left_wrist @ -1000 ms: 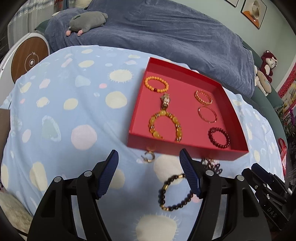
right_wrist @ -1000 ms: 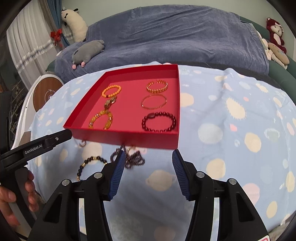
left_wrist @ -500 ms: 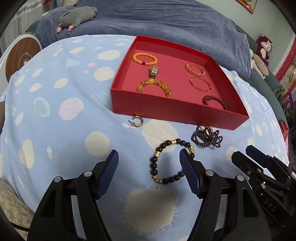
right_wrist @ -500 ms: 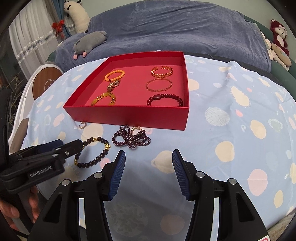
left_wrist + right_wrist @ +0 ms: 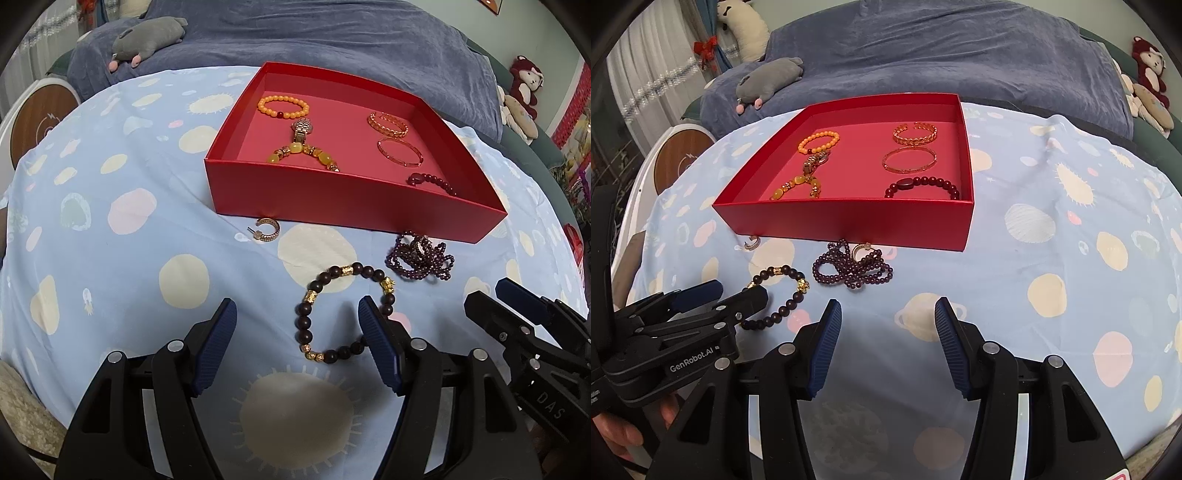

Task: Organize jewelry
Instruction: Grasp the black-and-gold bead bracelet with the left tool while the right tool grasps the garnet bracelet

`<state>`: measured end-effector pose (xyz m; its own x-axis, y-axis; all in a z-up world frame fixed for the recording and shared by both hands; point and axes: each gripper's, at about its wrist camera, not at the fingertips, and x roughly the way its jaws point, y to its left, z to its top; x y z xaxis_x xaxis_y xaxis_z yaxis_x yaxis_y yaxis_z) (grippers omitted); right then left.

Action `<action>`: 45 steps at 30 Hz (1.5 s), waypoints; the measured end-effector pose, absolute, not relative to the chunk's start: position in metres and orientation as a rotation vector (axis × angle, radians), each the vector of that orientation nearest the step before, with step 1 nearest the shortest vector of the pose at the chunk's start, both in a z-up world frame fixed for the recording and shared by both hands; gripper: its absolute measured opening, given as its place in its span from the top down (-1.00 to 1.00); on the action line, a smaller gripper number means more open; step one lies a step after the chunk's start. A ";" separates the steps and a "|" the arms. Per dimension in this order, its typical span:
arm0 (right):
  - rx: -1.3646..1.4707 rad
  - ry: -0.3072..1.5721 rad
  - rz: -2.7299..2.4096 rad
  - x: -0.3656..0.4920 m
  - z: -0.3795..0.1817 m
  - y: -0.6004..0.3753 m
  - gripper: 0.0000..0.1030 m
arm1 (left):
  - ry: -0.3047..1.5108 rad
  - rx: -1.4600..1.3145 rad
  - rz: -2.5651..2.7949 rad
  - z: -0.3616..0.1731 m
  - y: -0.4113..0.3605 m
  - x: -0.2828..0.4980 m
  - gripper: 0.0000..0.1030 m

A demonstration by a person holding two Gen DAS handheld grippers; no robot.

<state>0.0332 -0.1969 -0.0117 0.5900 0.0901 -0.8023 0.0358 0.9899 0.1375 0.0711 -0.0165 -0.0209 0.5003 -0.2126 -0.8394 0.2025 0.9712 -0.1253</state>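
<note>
A red tray [image 5: 347, 201] [image 5: 849, 221] on the blue spotted cloth holds several bracelets and a watch. In front of it lie a dark bead bracelet with gold beads [image 5: 314, 291] [image 5: 790, 273], a purple bead string [image 5: 419, 258] [image 5: 849, 271] and a gold hoop earring [image 5: 266, 229] [image 5: 752, 242]; a second hoop [image 5: 860, 250] rests on the purple string. My left gripper [image 5: 297, 325] is open, low over the dark bracelet, its right finger [image 5: 376, 339] on the ring's right side. My right gripper [image 5: 886, 328] is open and empty, short of the purple string.
A grey plush toy [image 5: 147, 37] lies on the blue blanket [image 5: 332, 37] behind the table. A round wooden-topped stand [image 5: 40, 118] is at the left. More plush toys [image 5: 1148, 81] sit at the far right.
Both grippers have pulled back and lowered, away from the tray. The dark bracelet now lies at my left gripper's fingers. Both stay open.
</note>
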 end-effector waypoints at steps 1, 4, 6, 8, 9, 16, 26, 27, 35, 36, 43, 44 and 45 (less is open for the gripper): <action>0.144 0.941 0.032 0.033 -0.012 -0.197 0.00 | 1.014 -0.006 -0.250 -0.021 -0.017 0.071 -0.26; 0.144 0.943 0.032 0.034 -0.013 -0.197 0.00 | 1.011 0.007 -0.248 -0.022 -0.019 0.070 -0.26; 0.143 0.943 0.032 0.034 -0.014 -0.197 0.00 | 1.011 0.006 -0.248 -0.021 -0.019 0.070 -0.26; 0.146 0.946 0.032 0.035 -0.016 -0.196 0.00 | 1.011 0.008 -0.248 -0.022 -0.019 0.070 -0.26; 0.147 0.947 0.032 0.035 -0.016 -0.196 0.00 | 1.010 0.010 -0.247 -0.022 -0.019 0.070 -0.26; 0.152 0.954 0.060 0.039 -0.020 -0.189 0.01 | 1.012 0.025 -0.251 -0.022 -0.021 0.071 -0.33; 0.186 0.957 0.080 0.049 -0.024 -0.189 0.20 | 1.012 0.028 -0.250 -0.023 -0.023 0.070 -0.34; 0.195 0.958 0.081 0.050 -0.024 -0.190 0.21 | 1.012 0.026 -0.251 -0.023 -0.023 0.071 -0.34; 0.191 0.964 0.096 0.062 -0.029 -0.185 0.39 | 1.010 0.010 -0.255 -0.023 -0.020 0.072 -0.34; 0.189 0.966 0.098 0.062 -0.029 -0.185 0.45 | 1.010 0.007 -0.256 -0.023 -0.020 0.072 -0.34; 0.171 0.963 0.114 0.065 -0.031 -0.181 0.80 | 1.009 0.005 -0.257 -0.023 -0.019 0.071 -0.34; 0.166 0.960 0.117 0.065 -0.030 -0.180 0.83 | 1.009 0.005 -0.257 -0.023 -0.019 0.071 -0.34; 0.163 0.958 0.118 0.064 -0.030 -0.179 0.88 | 1.009 0.004 -0.257 -0.023 -0.019 0.071 -0.34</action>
